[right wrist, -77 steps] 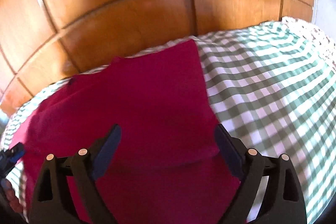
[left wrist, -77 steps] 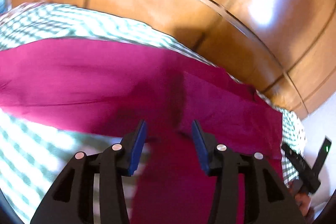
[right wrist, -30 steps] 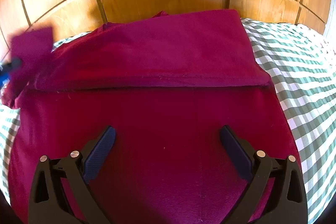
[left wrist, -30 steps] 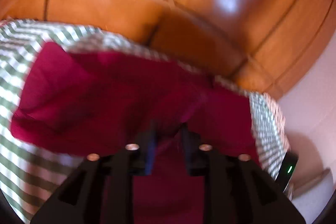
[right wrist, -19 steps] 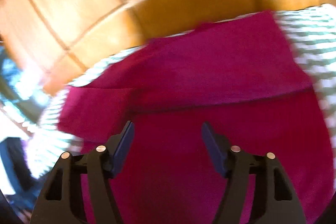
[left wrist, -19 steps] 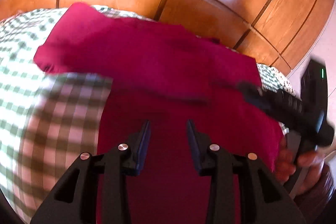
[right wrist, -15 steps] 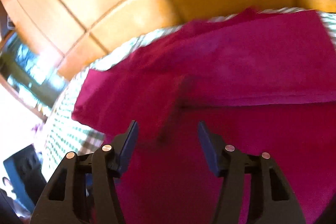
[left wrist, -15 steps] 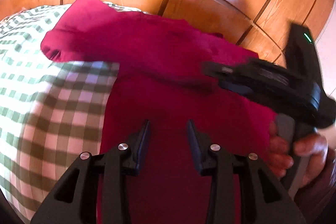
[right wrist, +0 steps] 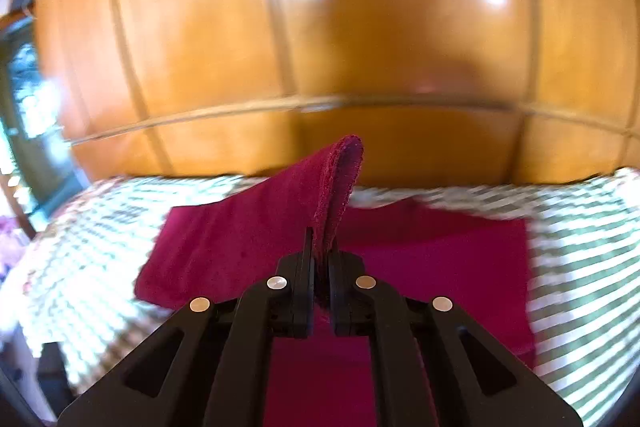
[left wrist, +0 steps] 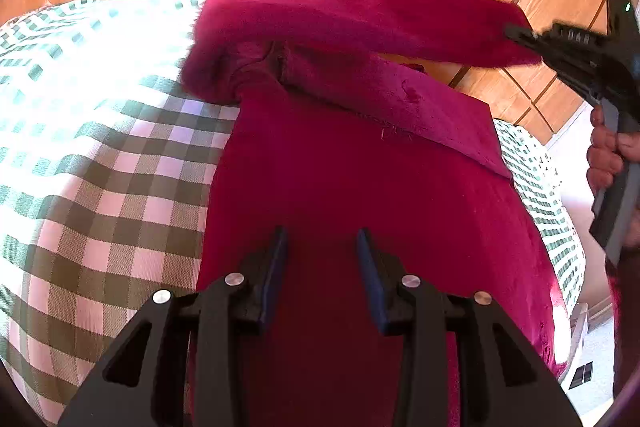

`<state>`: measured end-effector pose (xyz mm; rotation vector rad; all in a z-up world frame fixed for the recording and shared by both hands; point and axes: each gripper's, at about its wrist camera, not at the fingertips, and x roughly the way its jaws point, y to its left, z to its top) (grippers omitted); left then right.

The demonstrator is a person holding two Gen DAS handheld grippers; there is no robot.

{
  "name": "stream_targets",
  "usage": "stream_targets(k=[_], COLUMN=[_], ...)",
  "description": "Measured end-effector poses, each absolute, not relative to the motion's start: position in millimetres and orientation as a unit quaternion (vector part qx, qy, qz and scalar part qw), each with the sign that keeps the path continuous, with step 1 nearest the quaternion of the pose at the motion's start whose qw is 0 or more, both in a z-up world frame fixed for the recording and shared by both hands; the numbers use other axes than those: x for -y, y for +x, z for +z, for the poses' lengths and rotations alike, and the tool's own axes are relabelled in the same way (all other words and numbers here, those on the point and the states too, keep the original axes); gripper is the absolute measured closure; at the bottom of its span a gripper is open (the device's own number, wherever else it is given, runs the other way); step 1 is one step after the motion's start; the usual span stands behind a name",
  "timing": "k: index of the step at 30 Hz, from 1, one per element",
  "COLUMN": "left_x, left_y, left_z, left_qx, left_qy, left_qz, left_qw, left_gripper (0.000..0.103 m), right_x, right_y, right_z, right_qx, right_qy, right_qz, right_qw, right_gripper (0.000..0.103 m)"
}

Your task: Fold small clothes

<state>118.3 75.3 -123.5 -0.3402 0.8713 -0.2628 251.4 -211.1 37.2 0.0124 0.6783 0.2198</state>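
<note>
Two grippers: right gripper (right wrist: 318,267), its fingers clenched on a thin edge of the dark red soft knit garment (left wrist: 360,187), lifts a sleeve off the green-and-white checked bed cover (left wrist: 100,155). Left gripper (left wrist: 320,259) hovers part-open over the body, gripping nothing. Slipping would collapse the fold; unpinned fabric could drag

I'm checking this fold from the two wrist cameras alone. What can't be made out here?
- Left wrist view: the near hem of the magenta garment is hidden behind the left gripper.
- Left wrist view: the right gripper is blurred, so its pinch is unclear.
- Right wrist view: the checked cloth is motion-smeared, and the garment's near part is cut off.
</note>
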Motion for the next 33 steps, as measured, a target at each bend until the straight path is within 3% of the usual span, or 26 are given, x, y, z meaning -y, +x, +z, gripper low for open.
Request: stream_targets(k=[4,14,17,19,20,23,24,33], left_x=[-75,-78,-100,-115,-119,-132,-134,-139], left_y=[120,136,155,178,188,222,231,309], left_z=[-123,-97,-80,-76,-77,-85,-87,-116], left_qx=[-0.422,-0.437,-0.415,-0.414,-0.418,-0.428,-0.432,-0.451], left_qy=[-0.159,-0.156,-0.187,-0.210,-0.218,-0.245,-0.254,-0.350], left_qz=[-0.124,-0.101,-0.088,-0.079,-0.086,-0.091,-0.094,-0.116], left_qw=[0.884,0.880,0.886,0.882,0.878,0.865,0.860,0.813], left_gripper=[0.067,0.067,0.051,0.048,0.047,0.047,0.047,0.048], right_x=[258,336,337,341,345,347,345,308], right_y=[266,280,278,278,278,267,261,278], right_z=[22,-85,-82,-80,-79,-60,-51,-53], right_qx=[-0.353,-0.454,-0.451,-0.451,-0.450,-0.423,-0.407,-0.403], right_qy=[0.012,0.083,0.087,0.083,0.083,0.063,0.056,0.005], right_qz=[0.047,-0.042,-0.039,-0.040,-0.037,-0.037,-0.034,0.023], right_qw=[0.934,0.886,0.888,0.888,0.888,0.903,0.911,0.915], right_gripper=[0.099,0.099,0.099,0.097,0.089,0.047,0.043,0.043])
